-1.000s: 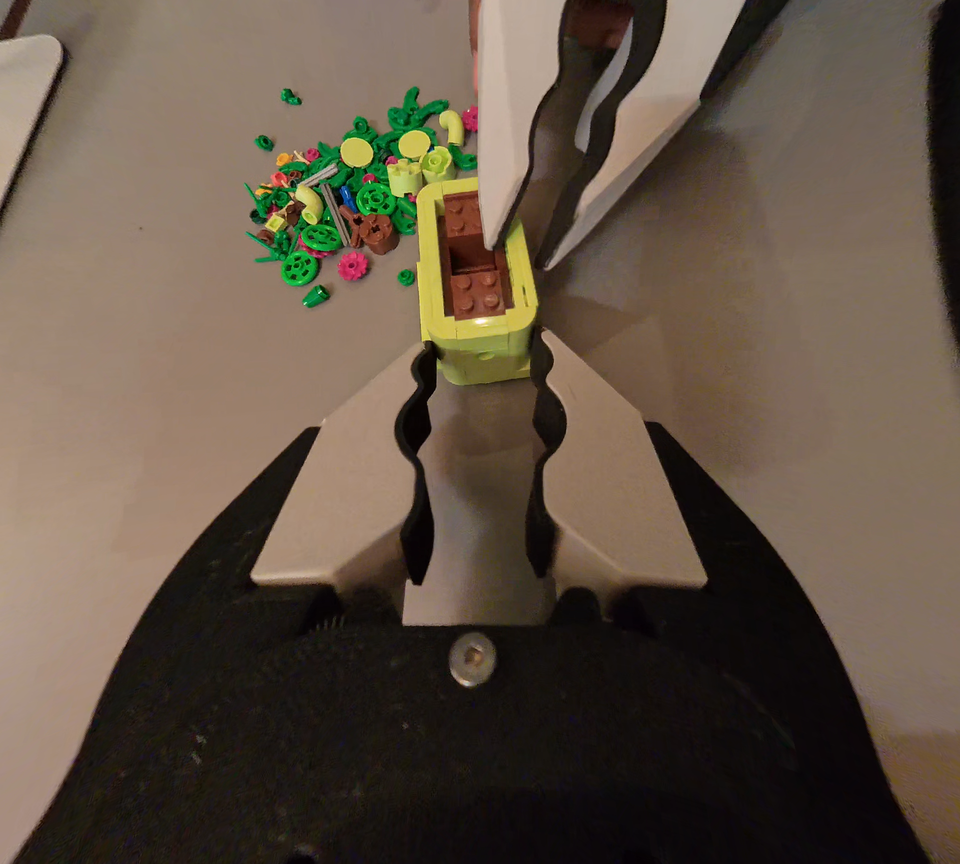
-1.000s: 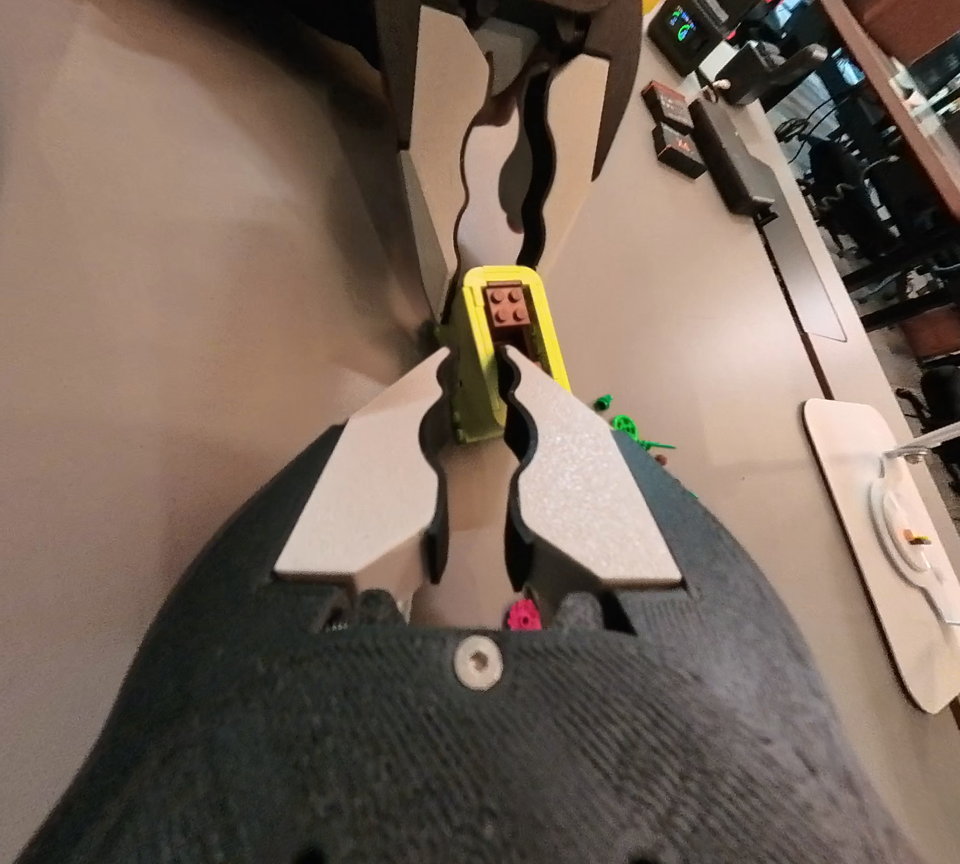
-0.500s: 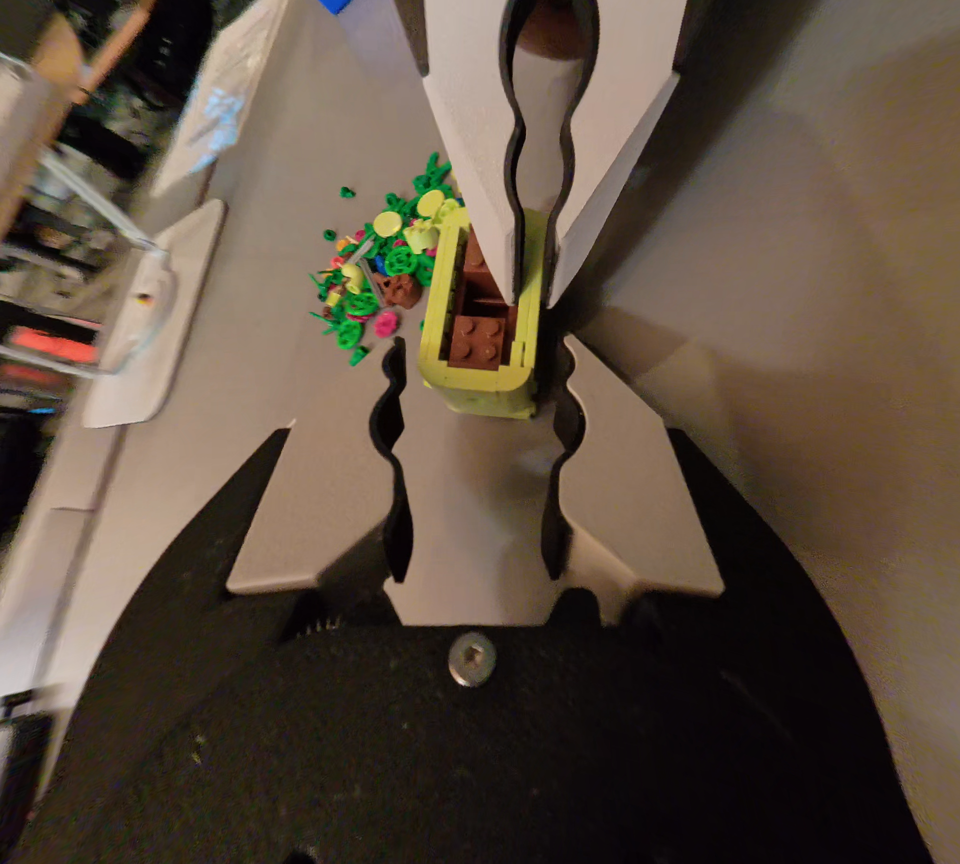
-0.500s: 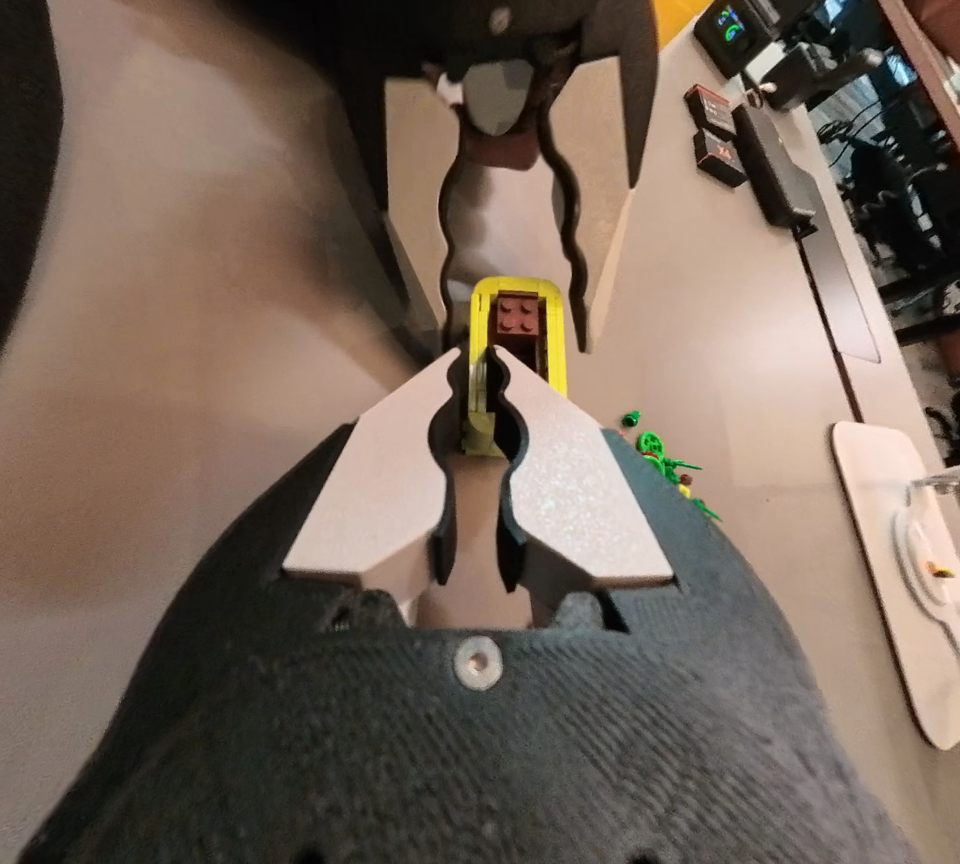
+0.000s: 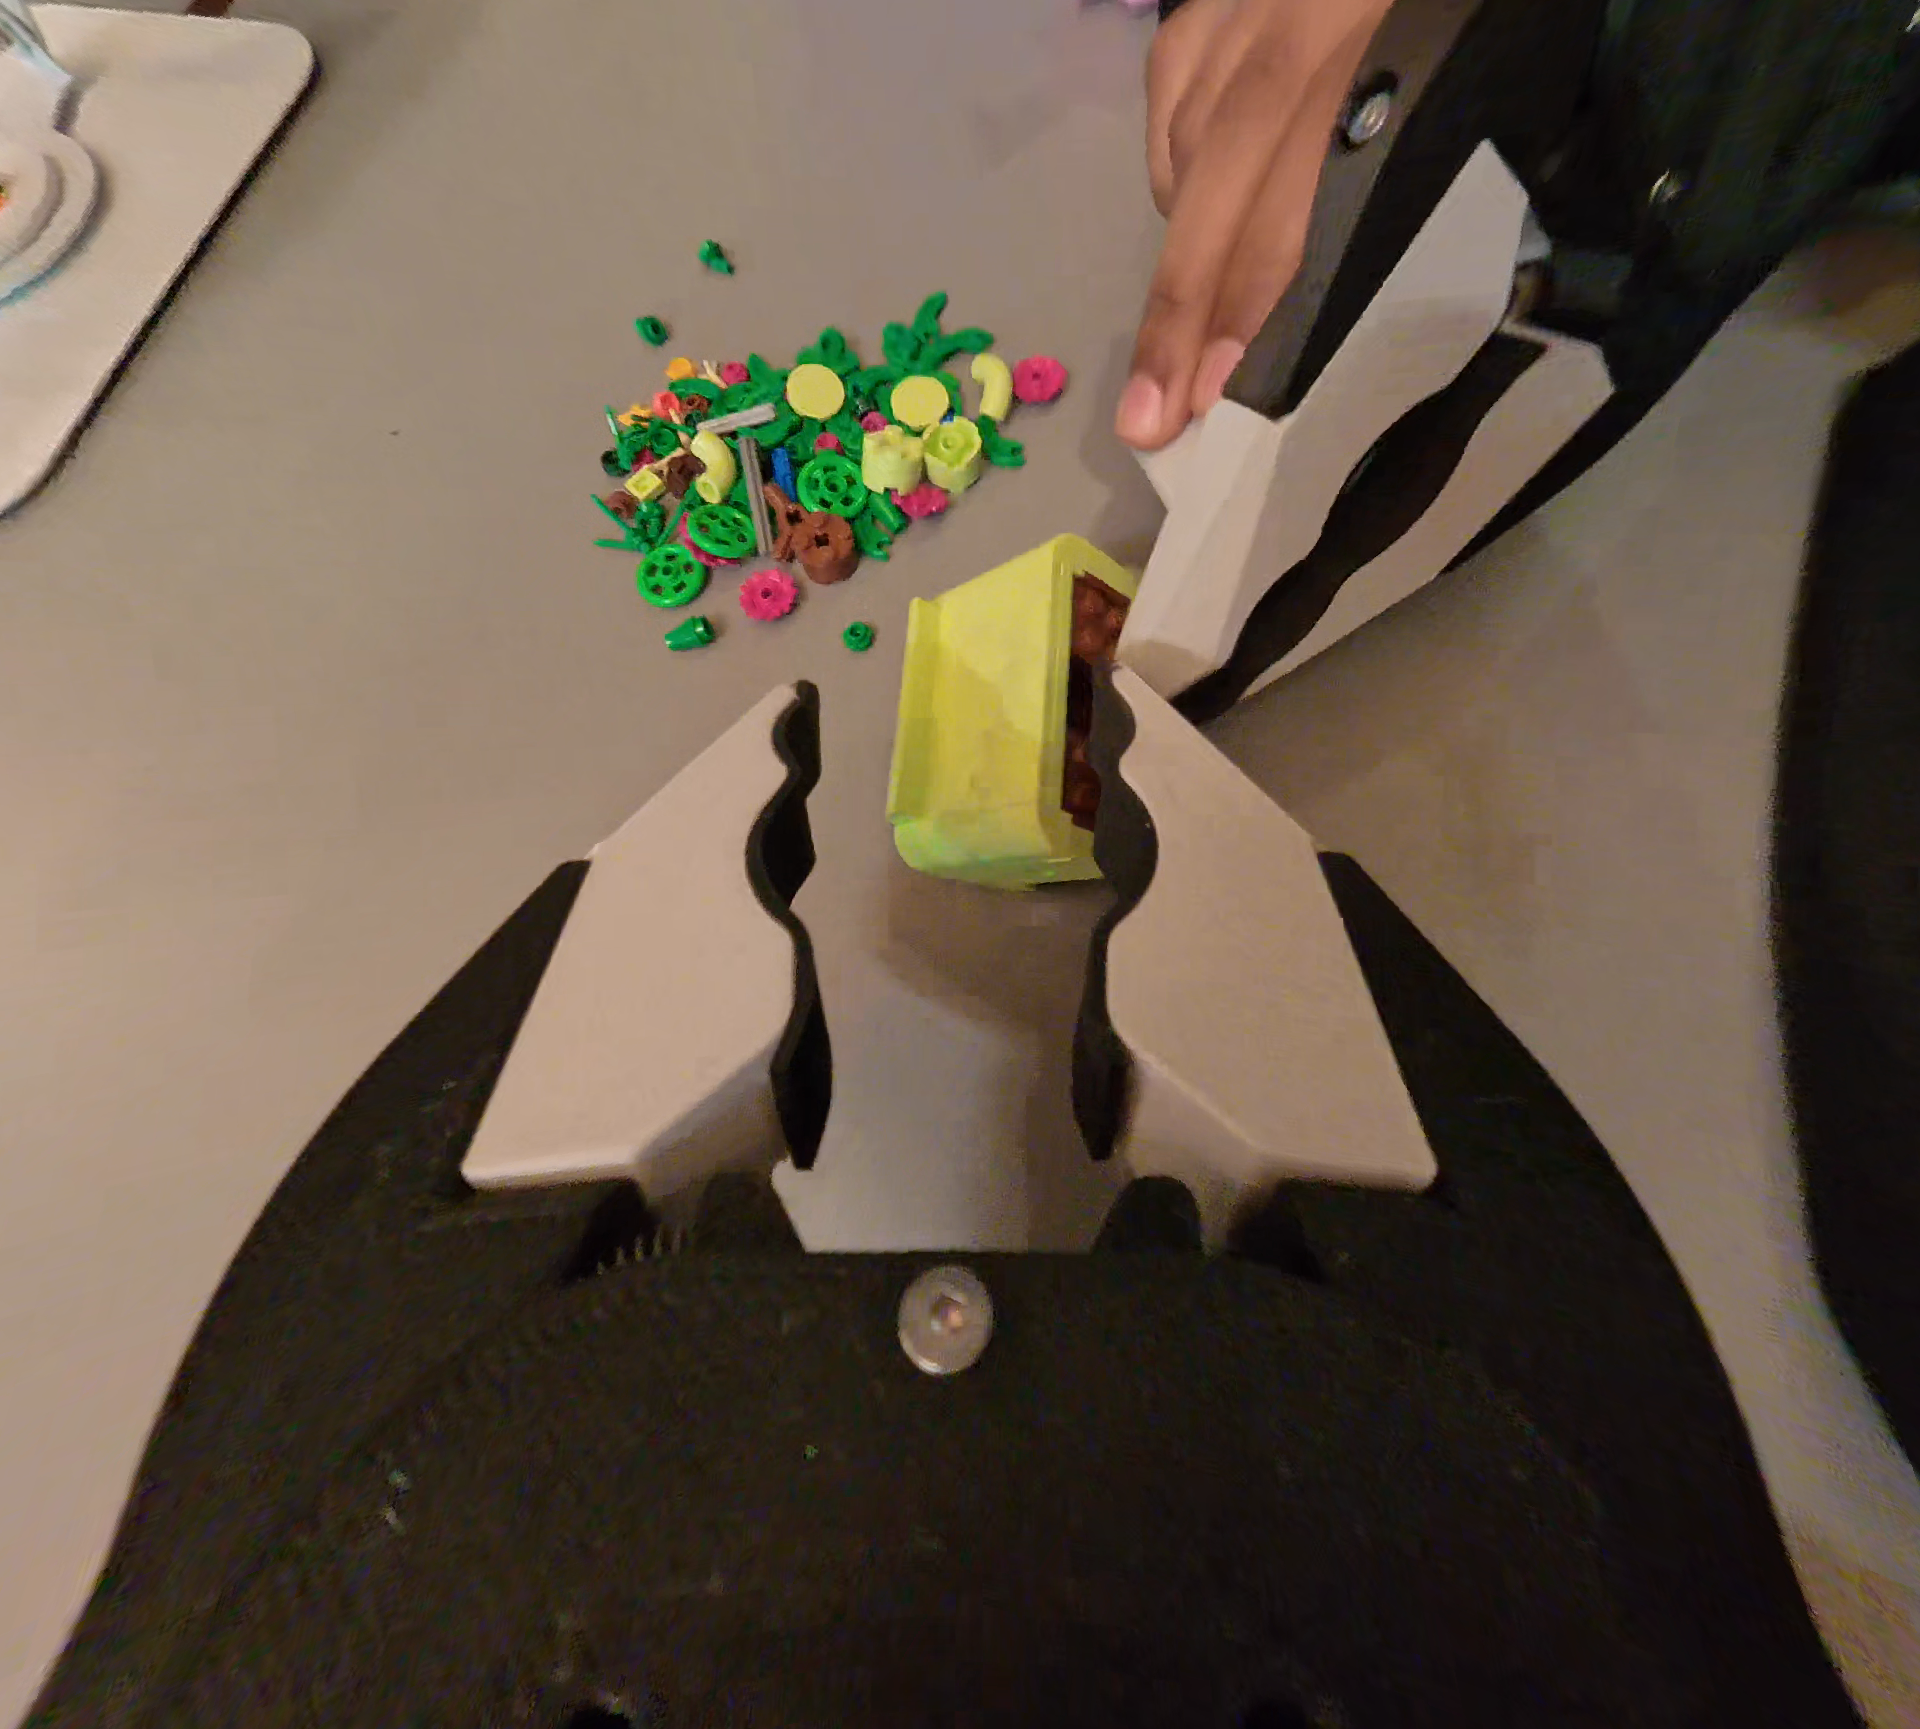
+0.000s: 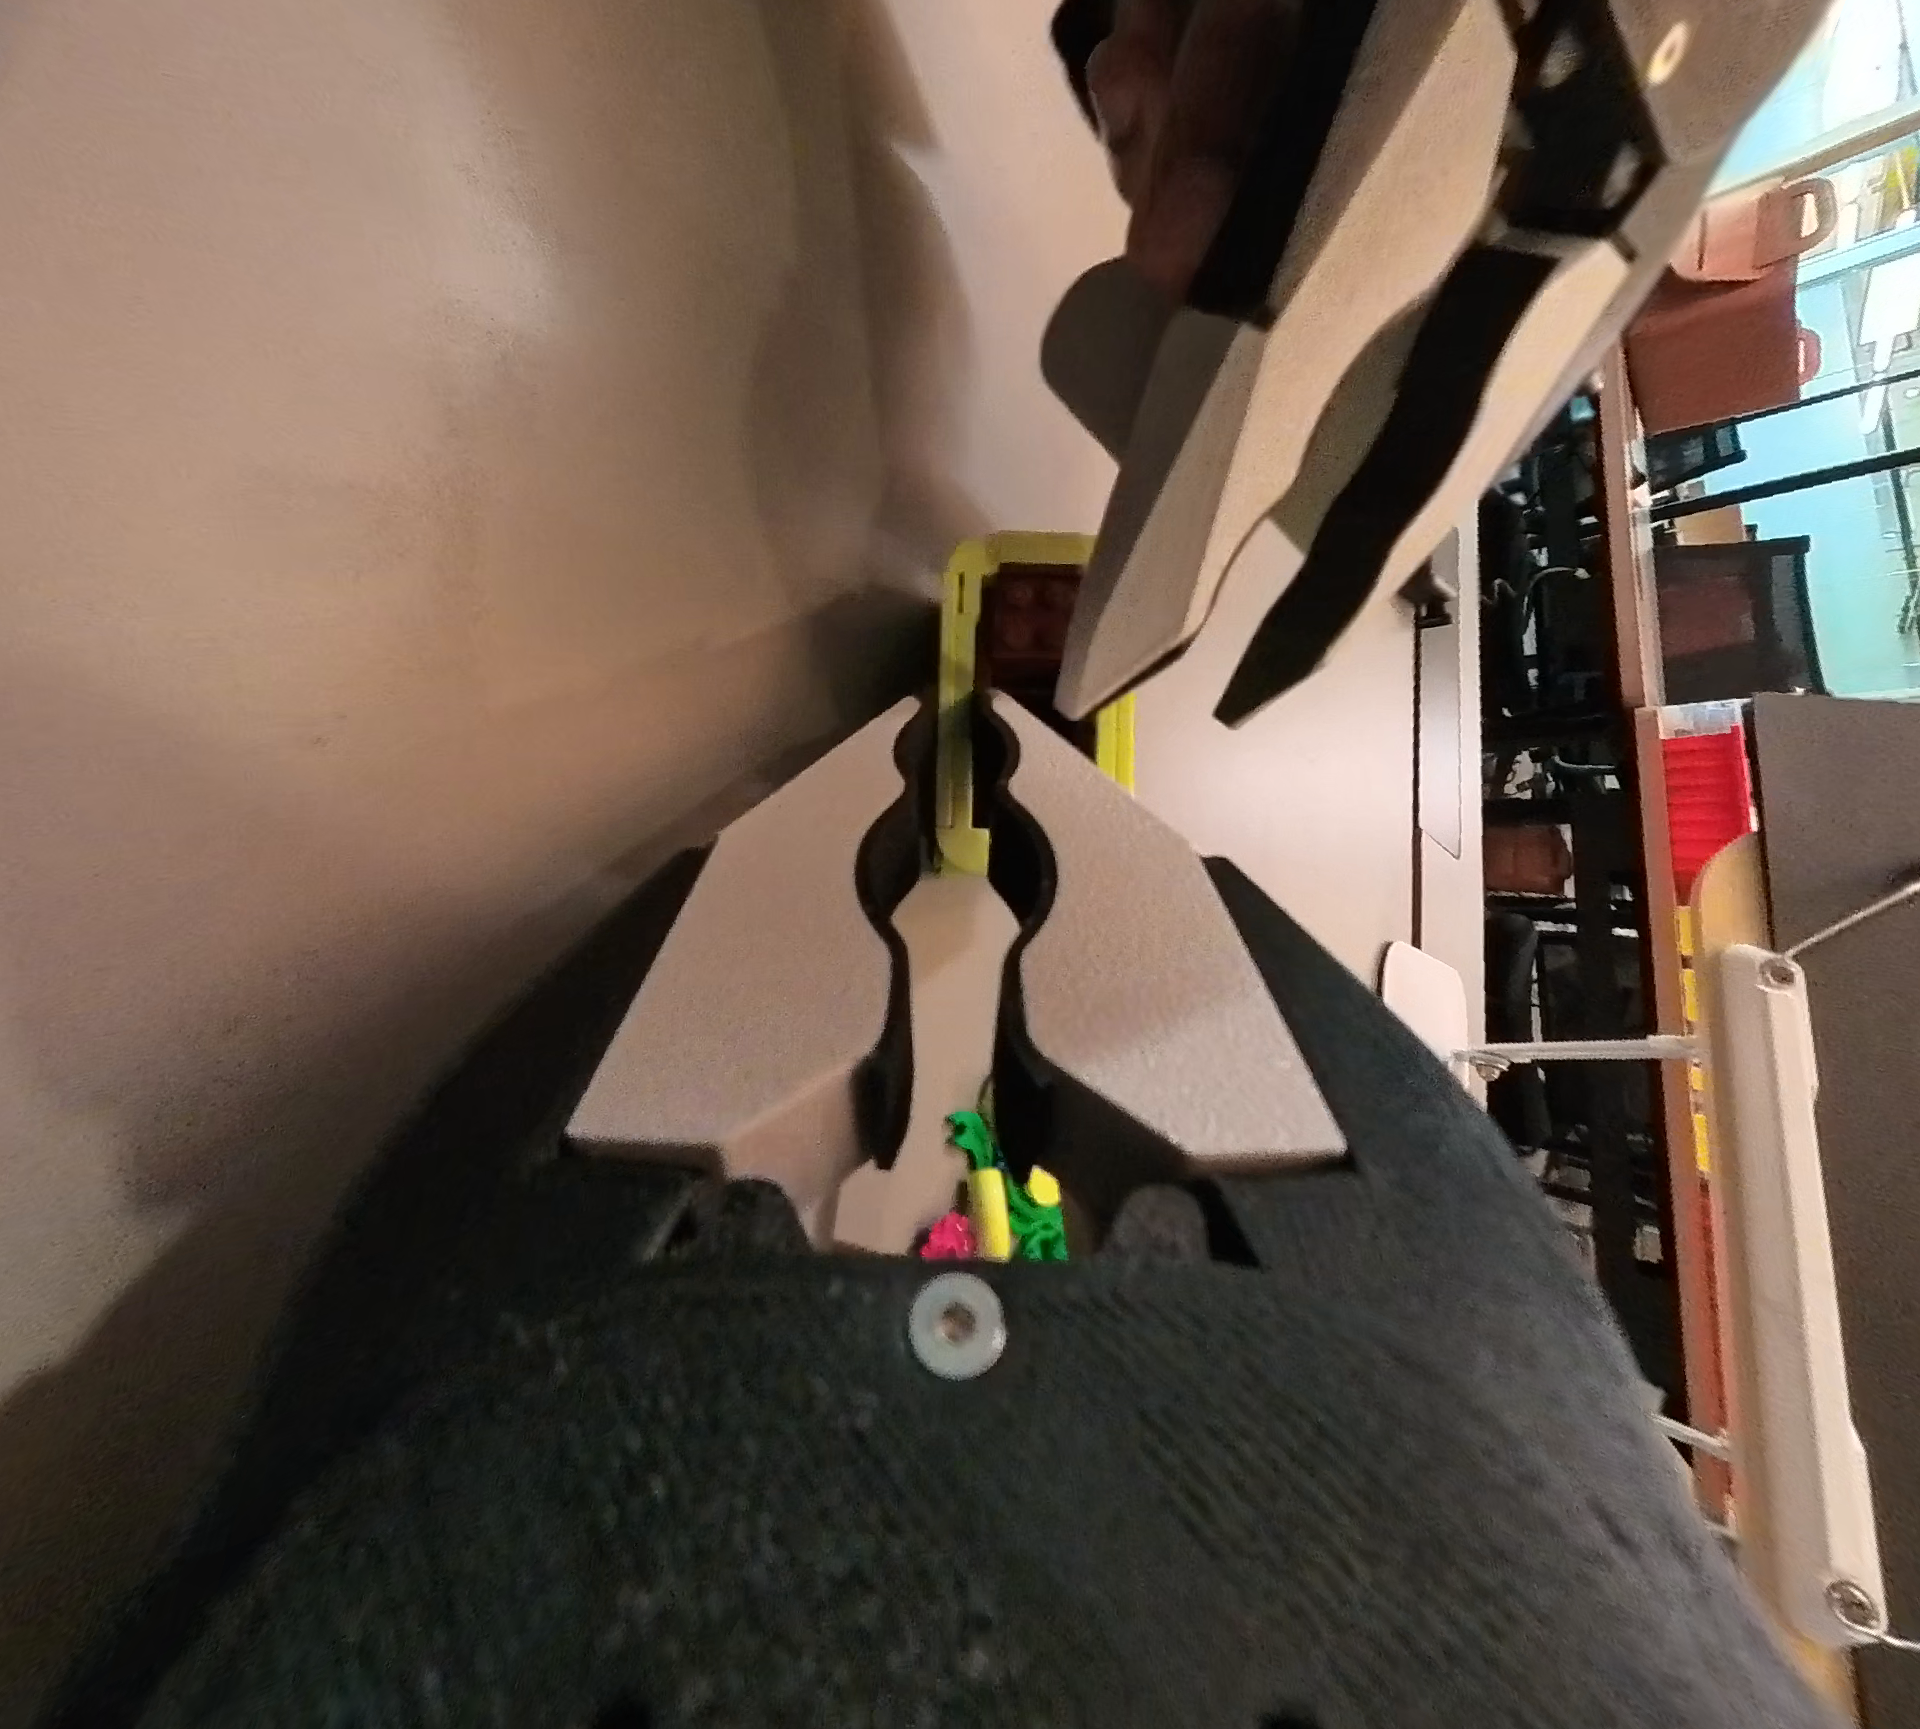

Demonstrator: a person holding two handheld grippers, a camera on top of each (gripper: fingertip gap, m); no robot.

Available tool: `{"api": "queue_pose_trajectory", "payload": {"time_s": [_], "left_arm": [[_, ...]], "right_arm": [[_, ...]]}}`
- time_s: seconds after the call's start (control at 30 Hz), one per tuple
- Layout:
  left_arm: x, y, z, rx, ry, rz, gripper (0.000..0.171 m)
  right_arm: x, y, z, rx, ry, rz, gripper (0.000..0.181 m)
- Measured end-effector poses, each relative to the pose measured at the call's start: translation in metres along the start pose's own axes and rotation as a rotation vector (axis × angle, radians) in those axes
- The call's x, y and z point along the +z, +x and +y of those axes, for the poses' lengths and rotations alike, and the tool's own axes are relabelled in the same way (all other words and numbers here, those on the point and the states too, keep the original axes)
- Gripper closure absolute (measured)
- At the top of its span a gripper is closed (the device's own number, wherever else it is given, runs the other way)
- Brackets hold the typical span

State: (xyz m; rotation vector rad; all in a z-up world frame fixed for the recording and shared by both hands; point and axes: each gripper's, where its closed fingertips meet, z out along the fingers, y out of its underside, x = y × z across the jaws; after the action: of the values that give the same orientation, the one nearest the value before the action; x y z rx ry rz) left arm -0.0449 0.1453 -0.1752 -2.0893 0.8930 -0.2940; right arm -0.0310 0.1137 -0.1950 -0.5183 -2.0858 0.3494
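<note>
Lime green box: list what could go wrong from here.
1. The right gripper pinches only one thin wall of the tilted lime green box; the box could twist free, or the wall could pop off.
2. The brown bricks inside face sideways and may slip out.
3. The open left gripper may knock the box into the pile of loose pieces.

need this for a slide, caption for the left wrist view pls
Open left tongs flank a tipped lime-green brick planter with brown studs, held by the right tongs, beside a pile of small colourful plastic pieces.
</note>
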Motion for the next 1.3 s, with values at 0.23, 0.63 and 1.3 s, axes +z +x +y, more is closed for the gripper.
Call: {"api": "queue_pose_trajectory", "payload": {"time_s": [0.23,0.63,1.3], "left_arm": [[0.005,0.002,-0.001,0.082,-0.101,0.029,0.145],[0.016,-0.008,-0.002,0.169,-0.177,-0.085,0.164],[0.000,-0.054,0.013,-0.025,-0.104,-0.200,0.171]], "right_arm": [[0.000,0.003,0.003,-0.031,-0.061,0.015,0.177],[-0.001,0.016,0.011,0.368,-0.069,-0.020,0.176],[-0.005,0.006,-0.009,0.402,0.044,-0.073,0.177]]}}
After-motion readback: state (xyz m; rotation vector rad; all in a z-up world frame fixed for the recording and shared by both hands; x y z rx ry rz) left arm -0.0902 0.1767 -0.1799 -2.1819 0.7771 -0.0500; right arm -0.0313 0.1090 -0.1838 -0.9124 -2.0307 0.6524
